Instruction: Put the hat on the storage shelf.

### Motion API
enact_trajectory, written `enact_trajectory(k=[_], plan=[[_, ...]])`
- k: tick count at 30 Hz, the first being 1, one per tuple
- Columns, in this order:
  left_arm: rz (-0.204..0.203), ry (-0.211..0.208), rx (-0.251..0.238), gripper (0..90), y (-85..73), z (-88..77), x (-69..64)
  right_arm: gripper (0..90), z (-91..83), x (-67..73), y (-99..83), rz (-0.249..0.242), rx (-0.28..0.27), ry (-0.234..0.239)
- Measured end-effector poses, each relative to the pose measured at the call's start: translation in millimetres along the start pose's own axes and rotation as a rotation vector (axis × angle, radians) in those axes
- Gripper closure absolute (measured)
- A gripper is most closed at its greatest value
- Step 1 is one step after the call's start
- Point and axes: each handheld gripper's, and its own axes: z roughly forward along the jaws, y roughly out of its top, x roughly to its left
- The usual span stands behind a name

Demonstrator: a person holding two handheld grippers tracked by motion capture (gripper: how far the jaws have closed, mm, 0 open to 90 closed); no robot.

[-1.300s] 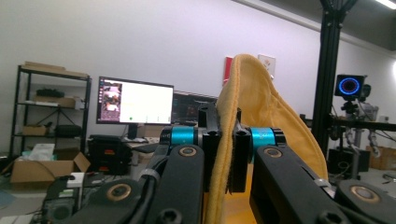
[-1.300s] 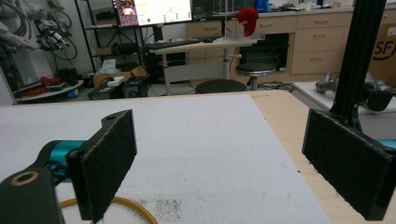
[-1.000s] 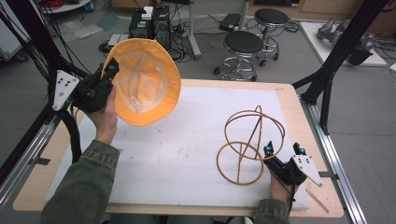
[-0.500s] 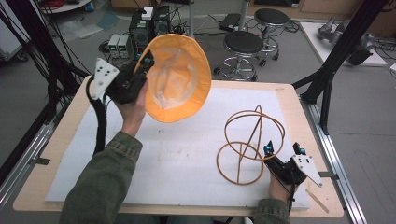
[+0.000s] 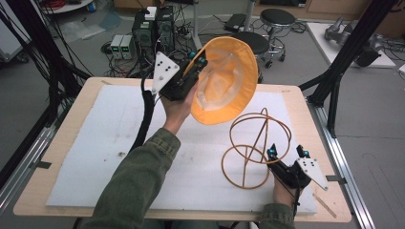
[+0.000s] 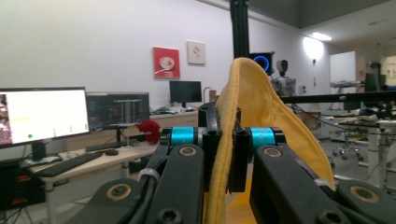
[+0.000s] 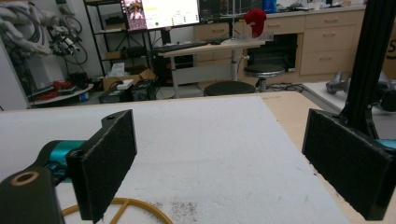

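Note:
A yellow-orange cloth hat (image 5: 224, 81) is held up in the air above the far part of the table, its hollow side facing me. My left gripper (image 5: 197, 59) is shut on the hat's brim; in the left gripper view the jaws pinch the brim (image 6: 223, 154) edge-on. An orange wire hat stand (image 5: 253, 143) of looped hoops stands on the white mat (image 5: 95, 143) at the right. My right gripper (image 5: 285, 151) rests low by the stand's base, open, with nothing between its pads (image 7: 107, 158); a bit of the stand's base ring (image 7: 126, 205) shows below them.
The white mat covers a wooden table (image 5: 33, 195) framed by black struts (image 5: 344, 57). Beyond the far edge are stools (image 5: 277, 19), computer boxes (image 5: 153, 28) and cables on the floor. Bare mat lies to the left and at the front centre.
My left gripper has carried the hat rightward and slightly forward, from the table's left toward the wire stand. The right gripper has stayed where it was, open.

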Motion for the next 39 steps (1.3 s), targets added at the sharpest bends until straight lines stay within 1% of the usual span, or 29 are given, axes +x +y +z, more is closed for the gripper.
enact_trajectory(k=[2, 4, 5, 8, 10, 12, 15, 17, 18, 19, 20, 21, 22, 25, 26, 27, 29, 30, 31, 32, 34, 35, 36, 38, 39], plan=[[-0.001, -0.015, -0.002, 87.4, 1.7, 5.5, -6.7, 9.0, 0.4, 0.1, -0.4, -0.01, 0.006, 0.006], [-0.002, -0.03, -0.004, 87.4, 4.3, 9.7, -13.5, 9.0, 0.9, 0.5, -0.9, -0.009, 0.012, 0.008], [0.002, -0.037, -0.004, 87.5, 5.3, 10.6, -15.5, 9.0, 1.1, 0.2, -0.8, -0.014, 0.011, 0.008], [0.013, -0.064, -0.003, 87.4, 8.3, 11.4, -24.1, 8.9, -0.4, -1.9, 0.0, -0.004, 0.001, -0.001], [-0.004, -0.096, 0.001, 87.4, 8.2, 9.8, -31.0, 8.9, -1.3, -3.8, 0.4, 0.006, -0.008, -0.013], [0.004, -0.116, -0.002, 87.4, 7.8, 9.1, -35.9, 9.0, -2.6, -6.4, 1.0, 0.014, -0.017, -0.028], [0.006, -0.168, -0.003, 87.4, 6.7, 8.2, -45.6, 9.0, -3.9, -10.1, 1.8, 0.034, -0.03, -0.043], [0.018, -0.197, -0.005, 87.4, 5.6, 8.4, -53.3, 9.0, -4.6, -12.4, 1.9, 0.049, -0.034, -0.051], [0.023, -0.21, -0.004, 87.4, 5.3, 8.9, -56.4, 9.0, -4.5, -14.0, 1.8, 0.048, -0.035, -0.054], [0.04, -0.232, 0.004, 87.4, 4.6, 9.2, -62.8, 9.0, -4.6, -14.7, 1.6, 0.053, -0.034, -0.056], [0.048, -0.247, 0.008, 87.4, 4.4, 9.2, -66.0, 9.0, -4.6, -16.0, 1.5, 0.058, -0.03, -0.061], [0.055, -0.276, 0.01, 87.4, 4.1, 9.1, -71.9, 9.0, -4.8, -16.1, 1.4, 0.066, -0.026, -0.061], [0.062, -0.301, 0.011, 87.4, 4.2, 8.5, -76.9, 8.9, -4.4, -17.3, 1.4, 0.06, -0.031, -0.062], [0.078, -0.38, 0.012, 87.4, 4.3, 4.6, -94.7, 9.0, -4.4, -18.3, 1.5, 0.064, -0.033, -0.064], [0.076, -0.399, 0.011, 87.4, 4.2, 3.4, -99.2, 9.0, -4.4, -18.3, 1.4, 0.071, -0.034, -0.067], [0.068, -0.429, 0.015, 87.4, 4.1, 1.4, -104.6, 9.0, -4.3, -18.6, 1.4, 0.073, -0.035, -0.066], [0.056, -0.464, 0.016, 87.3, 3.3, -3.1, -115.7, 9.0, -5.1, -19.6, 1.6, 0.073, -0.037, -0.068], [0.044, -0.489, 0.017, 87.3, 2.7, -5.2, -121.0, 9.0, -5.0, -19.7, 1.6, 0.076, -0.043, -0.068], [0.043, -0.508, 0.022, 87.3, 1.9, -7.4, -125.9, 9.0, -5.6, -20.1, 1.8, 0.074, -0.041, -0.071], [0.044, -0.532, 0.03, 87.3, 0.8, -9.5, -130.8, 9.0, -5.7, -20.6, 1.9, 0.071, -0.043, -0.071], [0.056, -0.588, 0.051, 87.4, -2.8, -13.8, -141.0, 9.0, -6.1, -20.0, 1.9, 0.088, -0.042, -0.074], [0.063, -0.606, 0.059, 87.3, -4.4, -15.2, -143.9, 9.0, -5.2, -21.6, 1.8, 0.072, -0.052, -0.073], [0.068, -0.637, 0.073, 87.3, -7.5, -17.2, -148.6, 9.0, -5.0, -22.0, 1.8, 0.07, -0.053, -0.073], [0.08, -0.675, 0.094, 87.3, -12.2, -20.5, -154.1, 9.0, -5.8, -20.9, 1.7, 0.089, -0.044, -0.077], [0.085, -0.703, 0.109, 87.3, -15.7, -23.3, -157.1, 9.0, -5.7, -21.7, 1.7, 0.083, -0.044, -0.077]])
